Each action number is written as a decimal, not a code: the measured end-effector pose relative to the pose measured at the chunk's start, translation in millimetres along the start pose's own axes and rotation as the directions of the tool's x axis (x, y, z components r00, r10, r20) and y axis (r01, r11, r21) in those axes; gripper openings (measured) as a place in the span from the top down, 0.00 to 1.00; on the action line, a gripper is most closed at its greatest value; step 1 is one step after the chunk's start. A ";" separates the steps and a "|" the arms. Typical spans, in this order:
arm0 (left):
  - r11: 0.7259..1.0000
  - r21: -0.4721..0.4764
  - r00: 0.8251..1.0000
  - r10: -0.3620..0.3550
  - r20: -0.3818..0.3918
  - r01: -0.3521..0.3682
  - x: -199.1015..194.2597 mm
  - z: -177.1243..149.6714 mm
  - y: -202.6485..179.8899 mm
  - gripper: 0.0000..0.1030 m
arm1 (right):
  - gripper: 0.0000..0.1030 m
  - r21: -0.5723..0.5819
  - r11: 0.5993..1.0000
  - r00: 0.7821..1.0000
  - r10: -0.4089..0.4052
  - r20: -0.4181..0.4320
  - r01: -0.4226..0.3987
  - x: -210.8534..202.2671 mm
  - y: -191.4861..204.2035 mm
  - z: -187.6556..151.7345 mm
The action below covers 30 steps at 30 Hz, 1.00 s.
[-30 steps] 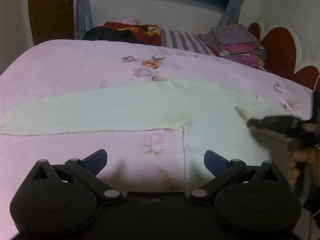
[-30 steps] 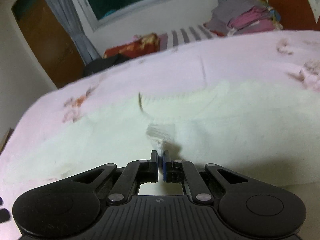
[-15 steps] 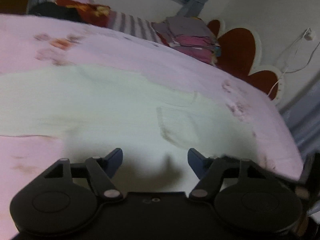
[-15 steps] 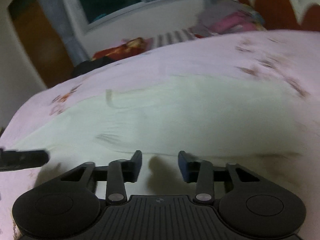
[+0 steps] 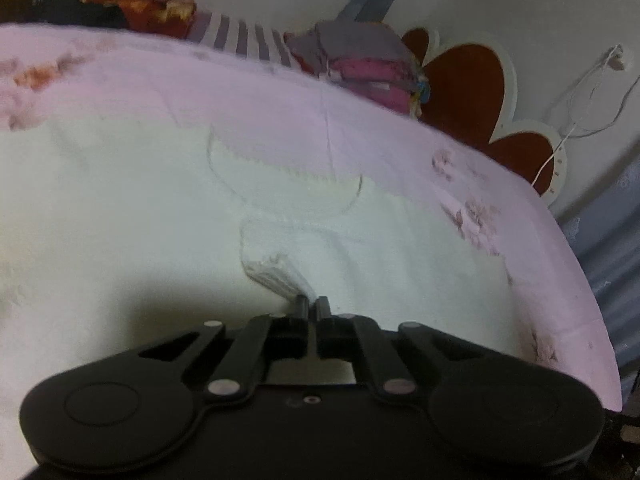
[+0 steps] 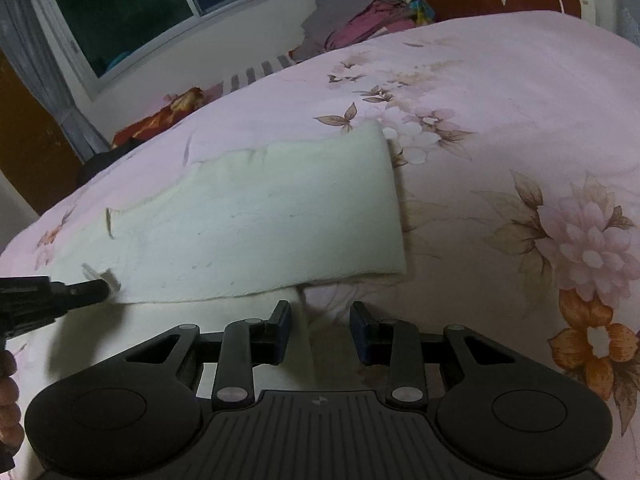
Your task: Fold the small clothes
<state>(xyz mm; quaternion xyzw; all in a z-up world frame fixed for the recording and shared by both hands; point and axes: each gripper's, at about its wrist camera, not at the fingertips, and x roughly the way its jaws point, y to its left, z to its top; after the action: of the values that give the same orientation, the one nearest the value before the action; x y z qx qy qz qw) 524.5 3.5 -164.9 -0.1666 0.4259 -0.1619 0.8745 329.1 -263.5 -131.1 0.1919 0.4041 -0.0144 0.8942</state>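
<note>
A cream long-sleeved knit top [image 5: 168, 200] lies flat on the pink floral bedspread [image 5: 280, 100]. My left gripper [image 5: 312, 304] is shut on a pinched-up fold of the top just below its neckline [image 5: 288, 184]. In the right wrist view the left gripper [image 6: 96, 288] shows at the left edge, holding that fabric. My right gripper [image 6: 320, 320] is open and empty, hovering over the lower edge of the top's sleeve [image 6: 280, 208], whose cuff end lies to the right.
A pile of folded clothes [image 5: 360, 64] and a striped pillow [image 5: 244, 36] sit at the bed's far side by a red-and-white headboard [image 5: 472, 80]. The bed's edge [image 5: 592, 320] drops off to the right. A window [image 6: 160, 4] is behind the bed.
My left gripper moved right to the neckline and shut on the fabric. My right gripper let go of the top, opened, and moved right over the sleeve.
</note>
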 end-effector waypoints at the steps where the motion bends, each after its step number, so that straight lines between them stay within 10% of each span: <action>1: 1.000 0.006 1.000 0.008 0.022 -0.008 -10.1 1.4 3.5 1.00 | 0.67 -0.004 1.000 1.000 0.000 0.000 0.000 0.3 0.0 0.6; 6: 0.995 0.012 0.990 0.095 0.099 -0.097 -48.9 10.3 34.7 1.00 | 0.67 -0.021 1.000 1.000 0.005 -0.001 -0.005 4.5 6.8 1.2; 9: 0.999 -0.050 0.999 0.007 0.033 -0.006 -44.9 8.4 50.9 0.95 | 0.67 -0.038 0.999 1.000 0.001 -0.002 -0.001 8.7 11.8 0.7; 12: 0.998 -0.058 0.999 0.023 0.048 -0.020 -37.0 -2.7 36.6 0.36 | 0.67 -0.036 0.999 1.000 -0.002 -0.003 0.002 9.1 12.3 0.6; 13: 0.997 -0.070 0.998 0.017 0.056 -0.013 -33.9 -6.5 31.2 0.35 | 0.67 -0.034 0.999 1.000 -0.003 -0.004 0.002 8.7 11.9 0.7; 22: 0.962 -0.254 0.994 -0.105 -0.010 0.099 24.6 -10.6 33.4 0.97 | 0.67 0.008 0.999 0.999 -0.032 0.014 0.031 -3.7 4.2 0.8; 30: 0.982 -0.178 0.992 -0.035 0.124 0.057 -30.7 4.4 63.6 0.97 | 0.67 0.013 1.000 1.000 -0.027 0.010 0.027 0.5 4.9 1.0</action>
<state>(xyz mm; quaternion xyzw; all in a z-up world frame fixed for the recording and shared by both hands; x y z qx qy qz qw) 519.0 73.9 -168.4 -0.2647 0.3816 -0.1321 0.8757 331.1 -259.3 -129.2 0.1920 0.4018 -0.0298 0.8949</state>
